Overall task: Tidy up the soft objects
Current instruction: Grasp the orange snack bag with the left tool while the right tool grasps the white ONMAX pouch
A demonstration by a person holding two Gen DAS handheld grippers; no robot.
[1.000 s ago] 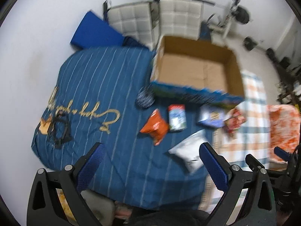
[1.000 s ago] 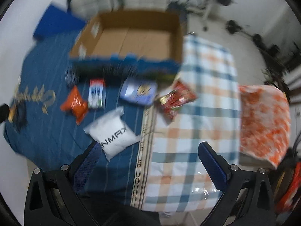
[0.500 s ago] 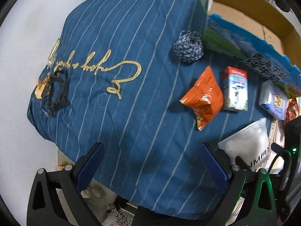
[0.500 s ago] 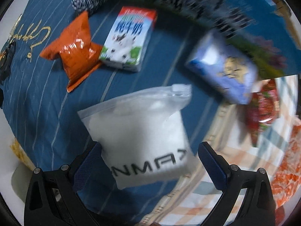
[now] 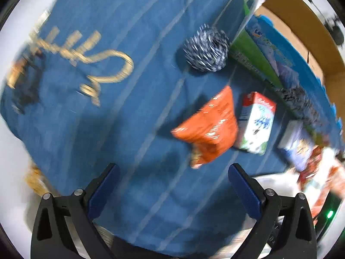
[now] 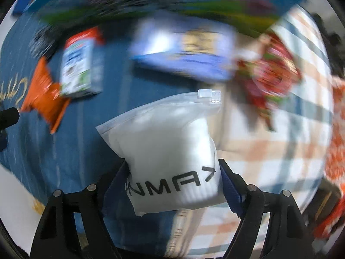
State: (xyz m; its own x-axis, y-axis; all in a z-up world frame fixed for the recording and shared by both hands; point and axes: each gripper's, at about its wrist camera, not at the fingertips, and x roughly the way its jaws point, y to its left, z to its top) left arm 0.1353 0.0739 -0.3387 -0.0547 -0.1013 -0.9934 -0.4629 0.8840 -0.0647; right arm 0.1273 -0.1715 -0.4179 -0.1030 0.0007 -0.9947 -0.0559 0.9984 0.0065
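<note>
Between the right gripper's (image 6: 173, 183) blue pads sits the white zip bag (image 6: 166, 151), and the jaws have just been closing on it — both pads now press its lower sides, so it is clamped. That bag lies across the seam where the blue striped blanket (image 6: 71, 151) meets the checked cloth (image 6: 280, 161). The grasp looks like the step in hand; next comes a lift and a carry to the cardboard box (image 5: 301, 28), I'd judge, keeping the soft bag from slumping out.

Over to the left gripper (image 5: 171, 185): jaws wide, nothing between them, hovering over bare blanket. The orange snack bag (image 5: 209, 129) lies just beyond its right pad, touching the milk carton (image 5: 256, 123); the speckled yarn ball (image 5: 206, 49) sits farther out, close by the box wall.

Room to move? Plenty of open blanket on the left. On the right it's crowded: a blue packet (image 6: 183, 49) and a red wrapper (image 6: 269, 75) lie between bag and box, so lift clear first.
</note>
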